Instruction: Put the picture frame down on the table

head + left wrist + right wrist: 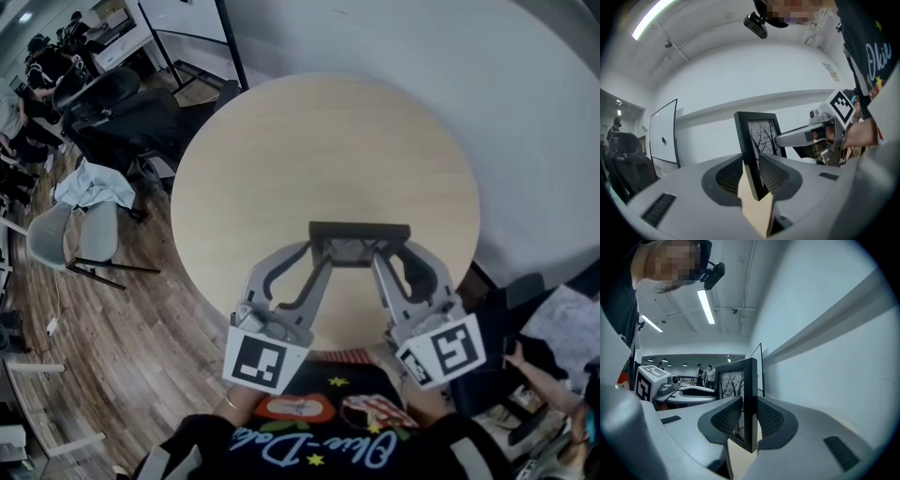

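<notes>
A black picture frame (pixel 359 242) with a bare-tree print stands upright above the near part of the round wooden table (pixel 309 150), held from both sides. My left gripper (pixel 319 251) is shut on the frame's left edge, and the frame (pixel 754 150) rises between its jaws in the left gripper view. My right gripper (pixel 380 253) is shut on the right edge; the frame (pixel 747 404) shows edge-on between those jaws. Whether the frame's bottom touches the table cannot be told.
Office chairs (pixel 84 234) and a dark one (pixel 122 112) stand on the wooden floor to the left of the table. A white wall (pixel 525 112) runs behind and to the right. A whiteboard (pixel 663 133) stands against the wall.
</notes>
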{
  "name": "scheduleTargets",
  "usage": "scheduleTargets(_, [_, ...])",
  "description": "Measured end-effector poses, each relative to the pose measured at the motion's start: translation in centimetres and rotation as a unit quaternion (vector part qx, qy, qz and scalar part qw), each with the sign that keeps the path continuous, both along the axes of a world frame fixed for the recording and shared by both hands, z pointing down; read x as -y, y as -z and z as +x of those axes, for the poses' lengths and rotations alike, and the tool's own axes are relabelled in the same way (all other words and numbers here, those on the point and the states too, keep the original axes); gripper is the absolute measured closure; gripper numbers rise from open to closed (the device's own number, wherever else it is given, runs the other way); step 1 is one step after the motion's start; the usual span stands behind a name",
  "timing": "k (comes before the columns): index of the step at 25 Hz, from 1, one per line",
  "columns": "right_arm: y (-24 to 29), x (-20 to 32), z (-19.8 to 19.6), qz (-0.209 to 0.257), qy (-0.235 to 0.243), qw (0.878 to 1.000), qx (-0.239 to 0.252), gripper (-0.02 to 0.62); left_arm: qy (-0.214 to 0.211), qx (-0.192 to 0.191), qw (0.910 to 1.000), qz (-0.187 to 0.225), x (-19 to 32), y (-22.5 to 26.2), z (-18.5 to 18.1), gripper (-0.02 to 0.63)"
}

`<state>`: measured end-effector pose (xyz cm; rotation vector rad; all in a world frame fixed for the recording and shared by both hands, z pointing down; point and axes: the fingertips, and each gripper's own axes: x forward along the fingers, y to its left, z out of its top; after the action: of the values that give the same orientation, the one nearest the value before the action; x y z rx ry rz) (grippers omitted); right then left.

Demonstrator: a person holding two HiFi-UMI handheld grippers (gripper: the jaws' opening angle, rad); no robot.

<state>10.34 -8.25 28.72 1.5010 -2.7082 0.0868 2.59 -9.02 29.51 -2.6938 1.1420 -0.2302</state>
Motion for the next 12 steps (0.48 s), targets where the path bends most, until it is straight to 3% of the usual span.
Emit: scheduleTargets(12, [-0.6,1.8,0.8,-0.005,0.035,0.999,0.007,0.520,0.034,0.000,0.9994,-0.009,1.2,-0.7,0.8,0.509])
